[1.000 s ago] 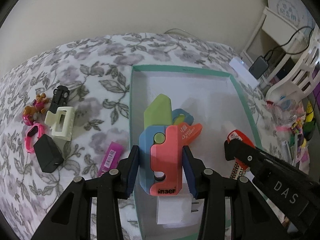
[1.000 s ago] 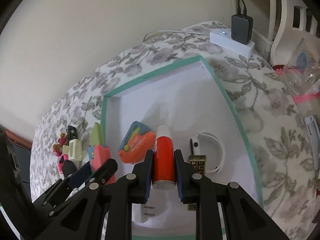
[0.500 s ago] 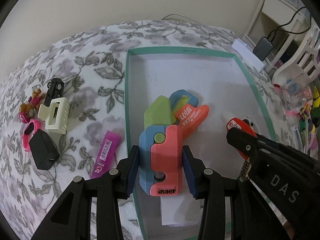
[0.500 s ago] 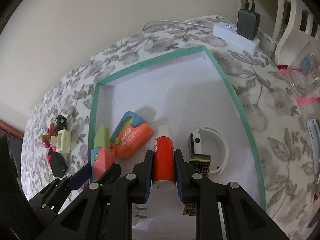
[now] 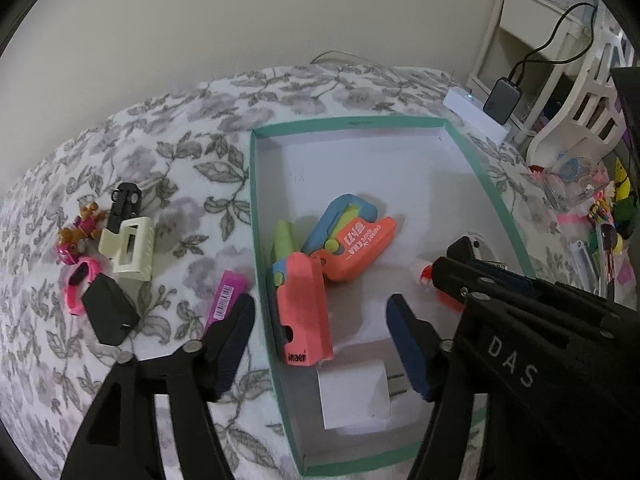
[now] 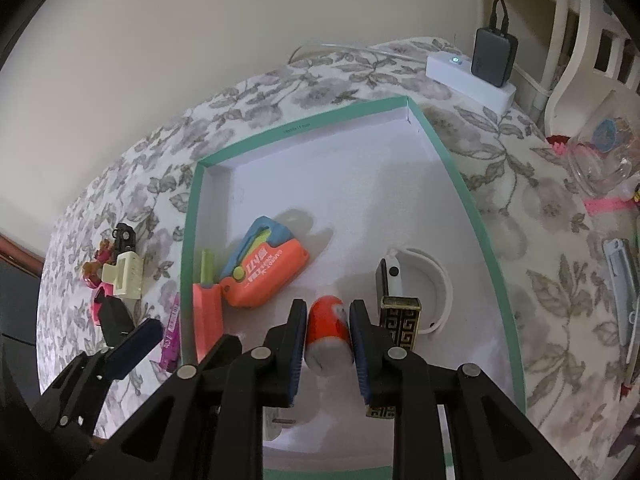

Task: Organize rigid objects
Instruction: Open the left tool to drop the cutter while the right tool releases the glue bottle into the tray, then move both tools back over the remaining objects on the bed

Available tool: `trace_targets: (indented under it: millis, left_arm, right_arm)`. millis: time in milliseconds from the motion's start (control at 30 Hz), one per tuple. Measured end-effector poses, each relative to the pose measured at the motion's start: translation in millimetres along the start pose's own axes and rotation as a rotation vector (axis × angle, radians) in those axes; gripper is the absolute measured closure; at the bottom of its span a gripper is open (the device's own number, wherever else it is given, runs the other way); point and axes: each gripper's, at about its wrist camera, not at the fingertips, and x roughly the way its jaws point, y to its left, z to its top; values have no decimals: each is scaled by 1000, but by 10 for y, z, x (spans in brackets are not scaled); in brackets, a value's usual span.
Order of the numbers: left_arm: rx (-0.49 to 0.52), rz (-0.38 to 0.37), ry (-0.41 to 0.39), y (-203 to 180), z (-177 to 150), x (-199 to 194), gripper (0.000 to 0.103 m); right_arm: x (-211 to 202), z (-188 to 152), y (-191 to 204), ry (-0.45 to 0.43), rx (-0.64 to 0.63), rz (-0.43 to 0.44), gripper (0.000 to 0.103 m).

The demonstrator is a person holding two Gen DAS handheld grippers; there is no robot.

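A teal-rimmed white box (image 5: 253, 216) (image 6: 188, 240) lies on the flowered bedspread. My left gripper (image 5: 320, 344) is open above its near left corner. The coral, blue and green toy knife (image 5: 304, 308) (image 6: 206, 316) leans against the box's left wall, free of the fingers. A second orange and blue toy (image 5: 356, 240) (image 6: 264, 272) lies beside it. My right gripper (image 6: 328, 344) is shut on a red and white tube (image 6: 329, 332) low inside the box; that gripper (image 5: 460, 276) also shows in the left wrist view.
In the box lie a white charger (image 5: 356, 396), a white watch (image 6: 420, 280) and a black-gold block (image 6: 400, 320). Left of the box lie a pink packet (image 5: 226, 300), a black adapter (image 5: 110, 312), a cream hair clip (image 5: 132, 248), a pink band and small toys. A power strip (image 6: 468, 76) sits far right.
My left gripper has opened and let go of the coral toy knife, which now leans on the box's left wall. The right gripper has lowered with the red tube.
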Motion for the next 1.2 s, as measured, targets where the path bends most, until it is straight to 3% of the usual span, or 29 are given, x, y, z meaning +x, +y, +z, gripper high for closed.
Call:
trace_targets:
  millis: [233,367,533,600,733,867,1000,1200]
  left_arm:
    - [-9,27,-12,52,-9,-184,31]
    - [-76,63,-3,204,66,-286,31]
    - [-183,317,31,507,181,-419,30]
    - [-262,361,30,665,198,-461,12]
    - [-351,363,20,877,120,-444,7]
    - [-409,360,73,1056,-19,-259,7]
    - [-431,337,95,1166,-72,-219,7]
    - [-455,326,79,1364,-100,-317,2]
  right_arm:
    - [-216,-3,46,-63,10,18,70]
    - [-362,10,41,-112,27,21,70]
    - [-410,7,96,-136,18,1,68]
    - [-366,-7,131,-126,11,-5,48]
    - [-295,-30,191,-111,-20,-34,43]
    - [-215,-57,250,-96,-49,-59,32]
    - [-114,-94,300,-71,-60,-52,13]
    - [-51,-142,348,-53,-56,-47,0]
